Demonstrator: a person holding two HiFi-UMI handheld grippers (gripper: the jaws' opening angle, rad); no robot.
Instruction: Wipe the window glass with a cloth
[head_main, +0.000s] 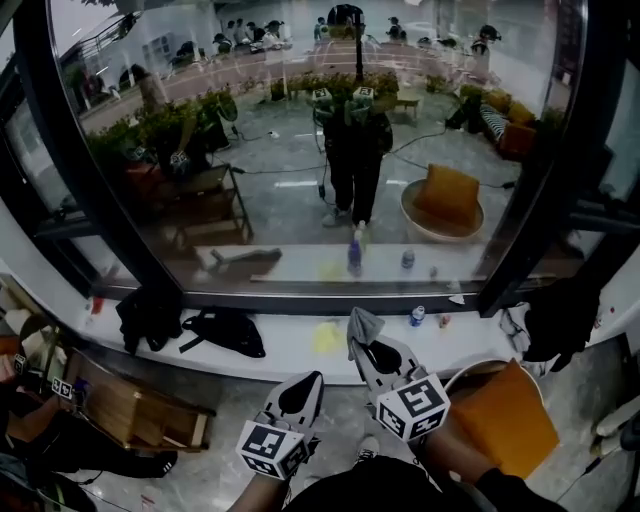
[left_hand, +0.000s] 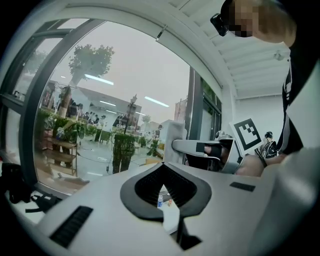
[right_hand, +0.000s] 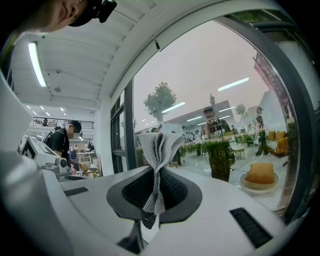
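Pale daylight through the window glass (head_main: 300, 150), which throws back reflections (light strips (right_hand: 233, 84) too); fisheye edges bend, corners black.

White window ledge (head_main: 290, 355) — on it a black bag (head_main: 228, 330), dark bundle (head_main: 148, 315), yellow patch (head_main: 327, 338), small can (head_main: 417, 316)

Your left tongs (head_main: 312, 380) and right tongs (head_main: 358, 348) match: smooth white shells, each with a black ribbed pad (left_hand: 150, 187) shaped like a pointed leaf. Narrow black slots (left_hand: 72, 226) are set into the shells. Each carries a white cube printed with black square markers, the left cube (head_main: 268, 448) at seven o'clock in the head view, the right cube (head_main: 413, 406) at five. You wear a dark top (head_main: 385, 488) at six o'clock and a dark sleeve (head_main: 505, 490)
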